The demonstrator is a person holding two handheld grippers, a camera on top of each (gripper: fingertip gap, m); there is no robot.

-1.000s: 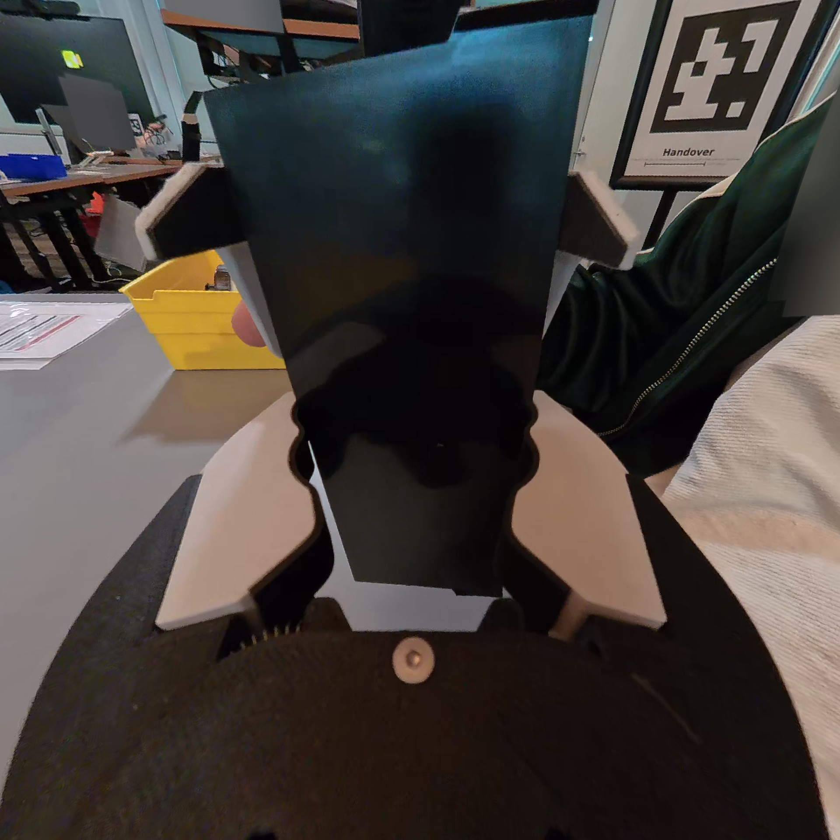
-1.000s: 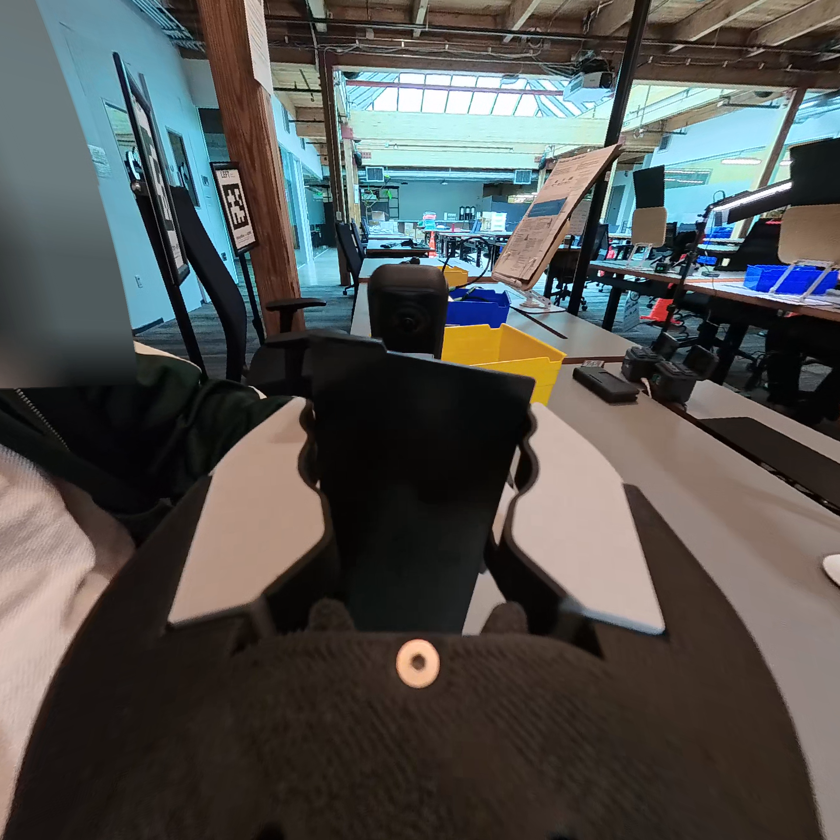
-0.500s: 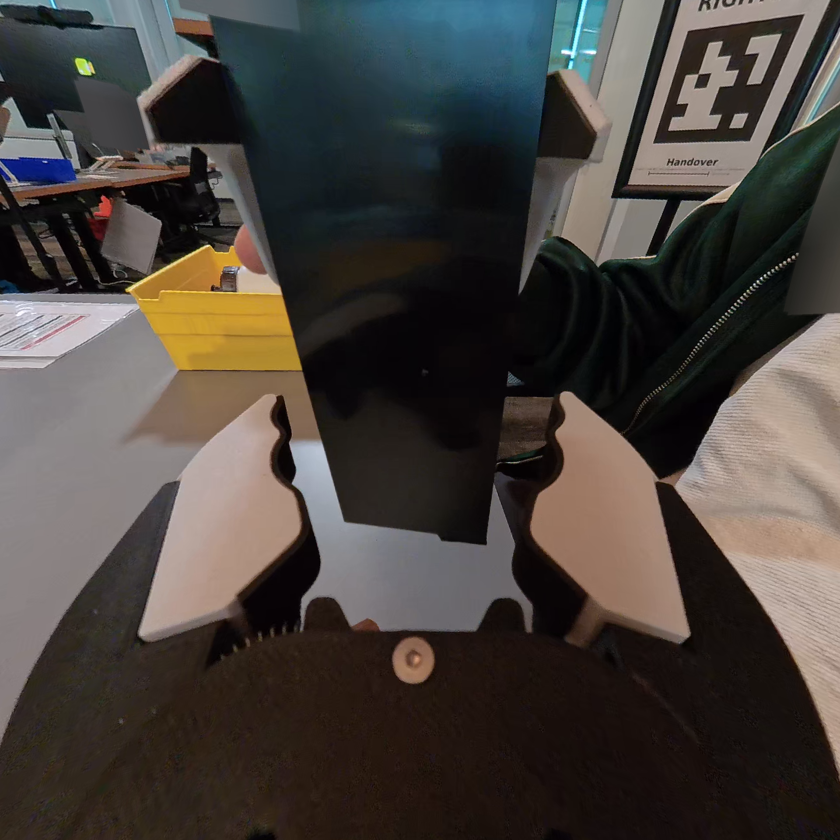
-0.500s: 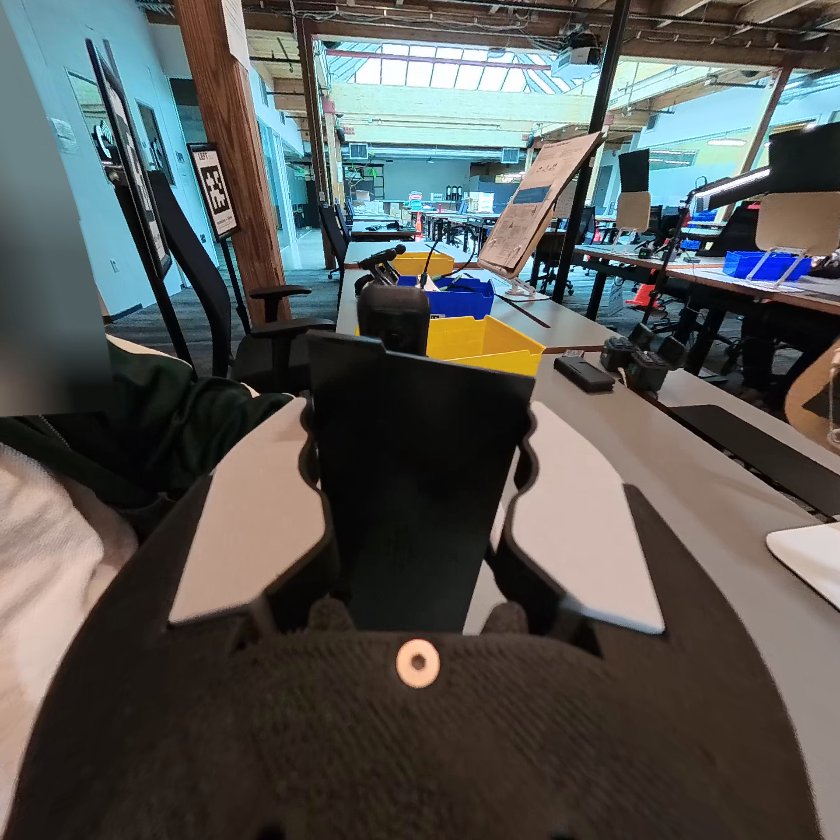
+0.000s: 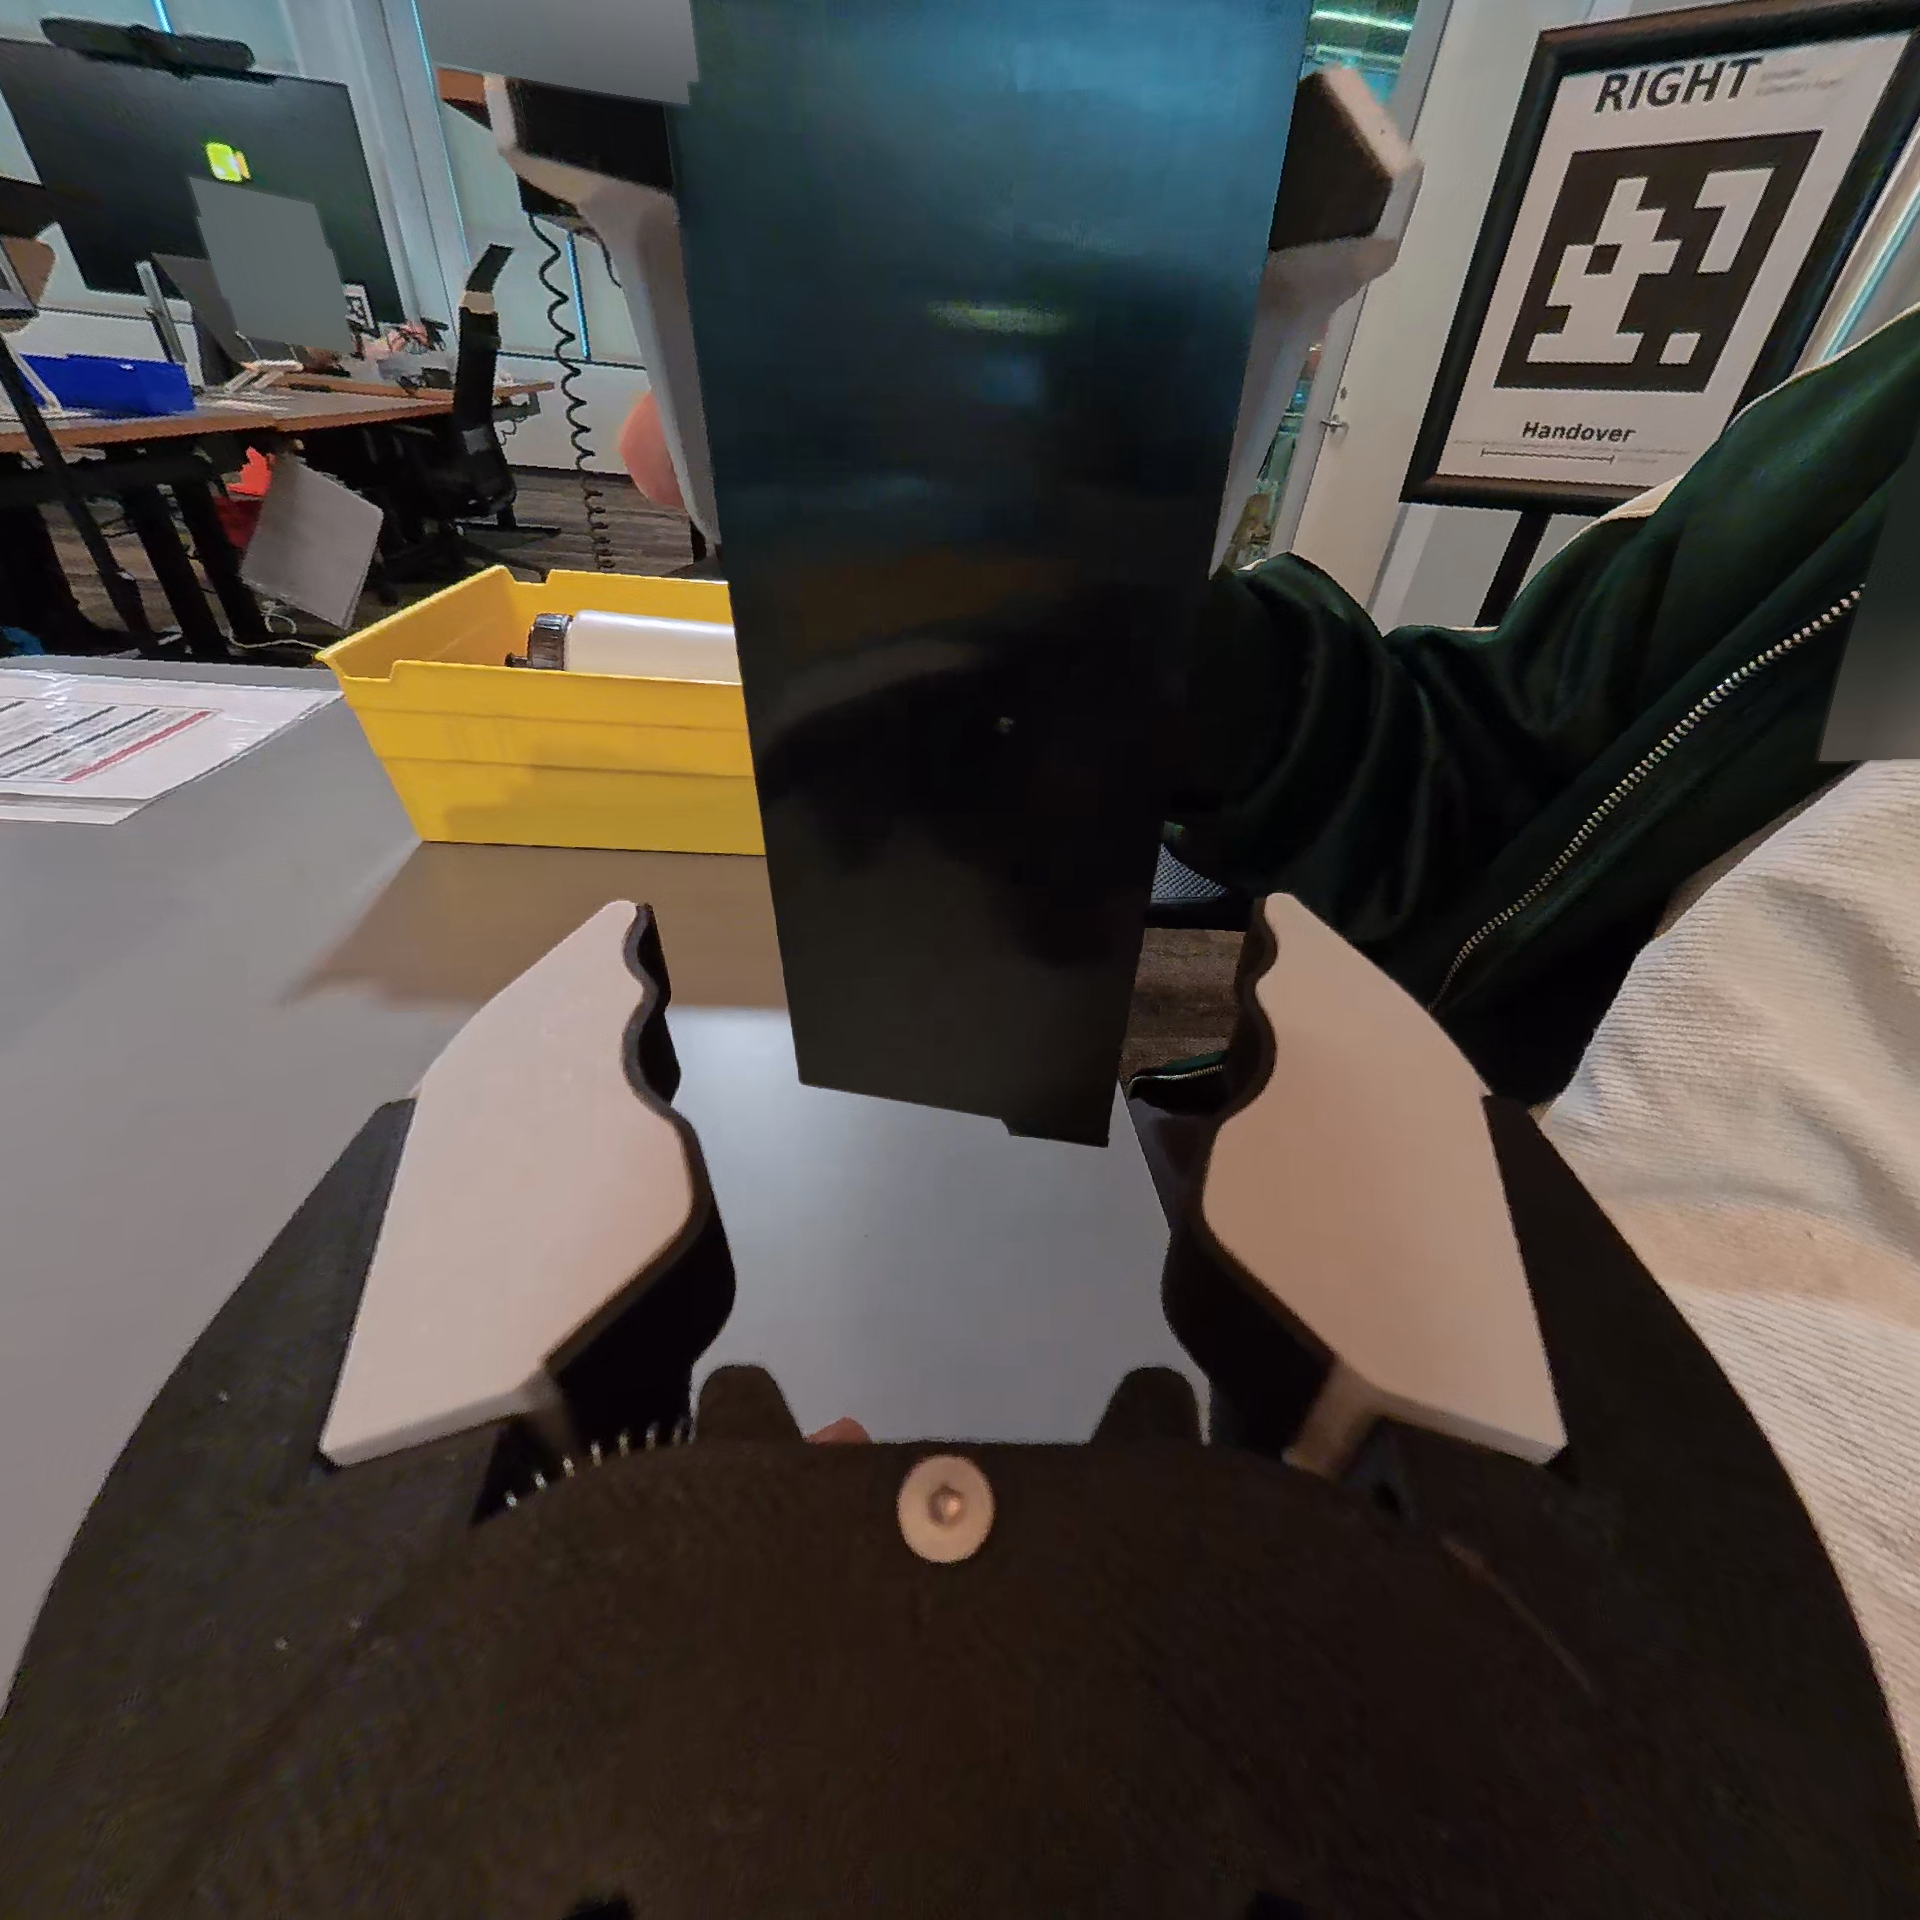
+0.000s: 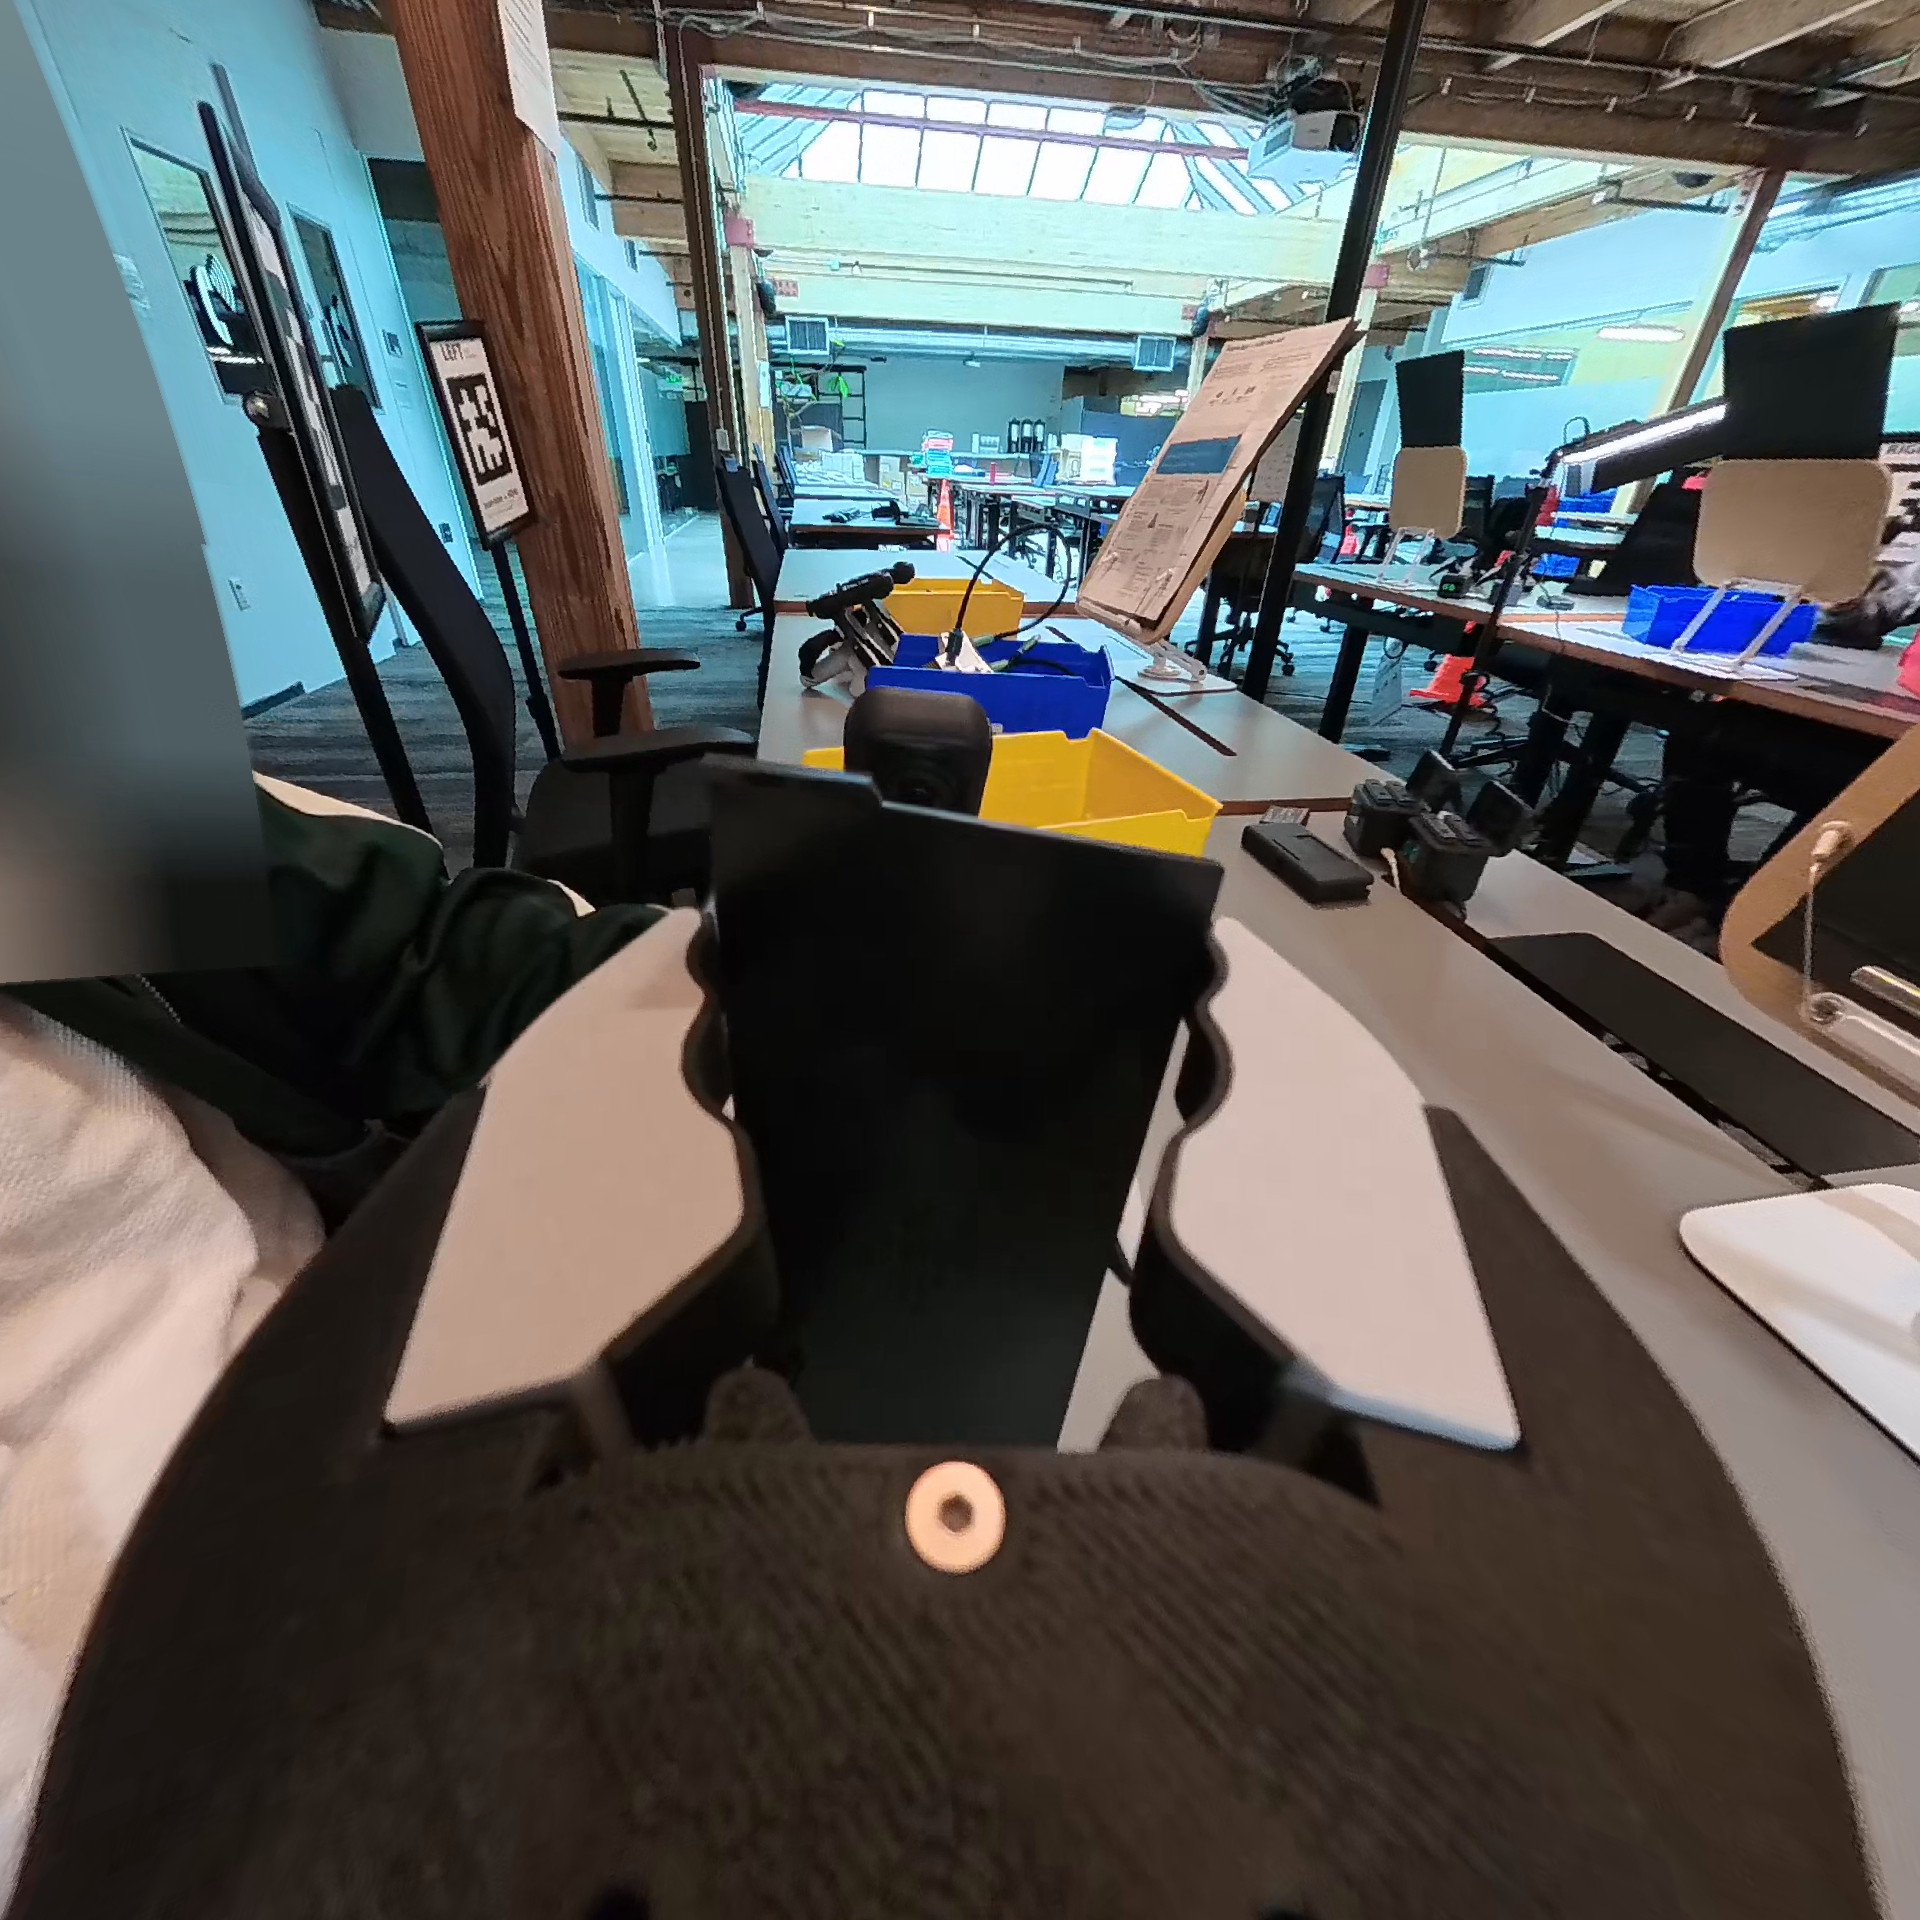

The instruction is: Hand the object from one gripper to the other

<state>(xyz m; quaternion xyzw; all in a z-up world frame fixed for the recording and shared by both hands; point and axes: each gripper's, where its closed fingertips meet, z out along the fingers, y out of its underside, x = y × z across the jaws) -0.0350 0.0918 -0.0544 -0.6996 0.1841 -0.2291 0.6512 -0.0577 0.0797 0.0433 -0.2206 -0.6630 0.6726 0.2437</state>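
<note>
A flat, glossy black panel (image 5: 977,582) hangs upright in the left wrist view, its lower edge between and just beyond my left fingertips. My left gripper (image 5: 951,997) is open and does not touch it. The other gripper's white fingers (image 5: 1340,177) clamp the panel's upper part. In the right wrist view my right gripper (image 6: 956,997) is shut on the same black panel (image 6: 956,1091), which fills the gap between its fingers. The left gripper's camera head (image 6: 920,764) peeks over the panel's far edge.
A yellow bin (image 5: 561,748) holding a white bottle (image 5: 644,639) sits on the grey table (image 5: 156,987). Papers (image 5: 114,738) lie at the left. A person's green sleeve (image 5: 1507,748) is at the right. More bins (image 6: 1101,795), small black devices (image 6: 1434,831) and a white pad (image 6: 1829,1278) are on the table in the right view. My right fingertips sit around 9 cm from my left ones.
My left gripper has opened and let go of the panel. The panel, held by the right gripper, has drawn away from the left fingers. The right gripper stays shut on it.
</note>
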